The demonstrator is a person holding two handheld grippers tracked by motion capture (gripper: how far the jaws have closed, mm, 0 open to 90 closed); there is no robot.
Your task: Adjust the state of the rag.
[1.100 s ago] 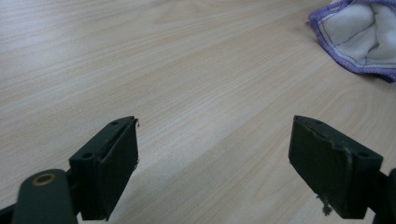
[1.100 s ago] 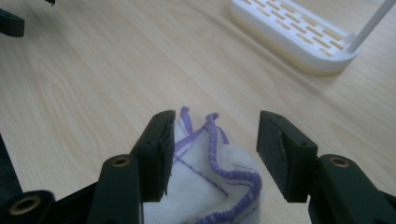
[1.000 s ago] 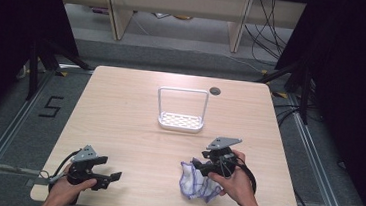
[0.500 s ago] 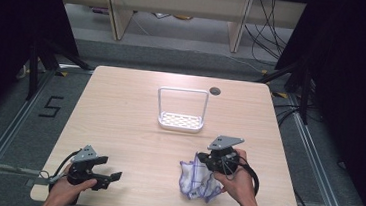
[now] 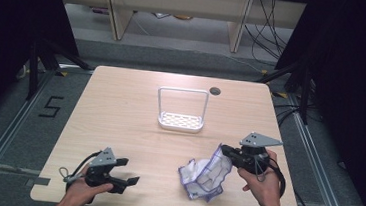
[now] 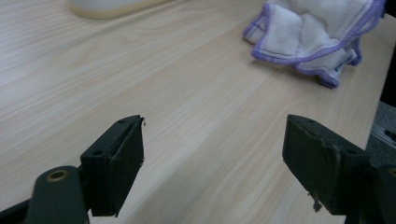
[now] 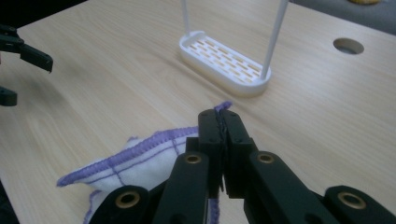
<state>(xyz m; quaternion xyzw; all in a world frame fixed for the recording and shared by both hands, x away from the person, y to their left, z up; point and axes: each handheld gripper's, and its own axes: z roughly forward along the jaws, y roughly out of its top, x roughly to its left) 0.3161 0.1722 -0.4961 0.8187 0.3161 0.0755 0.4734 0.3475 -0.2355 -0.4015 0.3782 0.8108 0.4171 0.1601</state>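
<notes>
1. Gripping a corner of the white cloth point(image 5: 203, 177) with the purple hem, the right gripper point(image 5: 225, 150) sits near the table's front edge on the right side; its jaws are pressed together on the hem, and the right gripper view shows a bit of purple edge poking out above the closed tips point(image 7: 223, 122).
2. From that pinched corner the cloth hangs down and to the left, its lower, crumpled part resting on the wooden table point(image 5: 130, 108). Seen from the left gripper view, the cloth point(image 6: 315, 35) lies bunched on the tabletop, well ahead of the jaws.
3. At the front left, the left gripper point(image 5: 132, 173) is held by the person's left hand point(image 5: 83, 190) just above the table edge, well apart from the cloth. Its jaws have just been closing a little yet stand wide apart, with only bare wood between them.
4. Farther back, near the middle of the table, a white rack point(image 5: 180, 122) with a slotted base and a tall looped handle stands upright, clear of both grippers.
5. Beyond it, a round hole point(image 5: 215, 91) sits in the tabletop near the far edge.
</notes>
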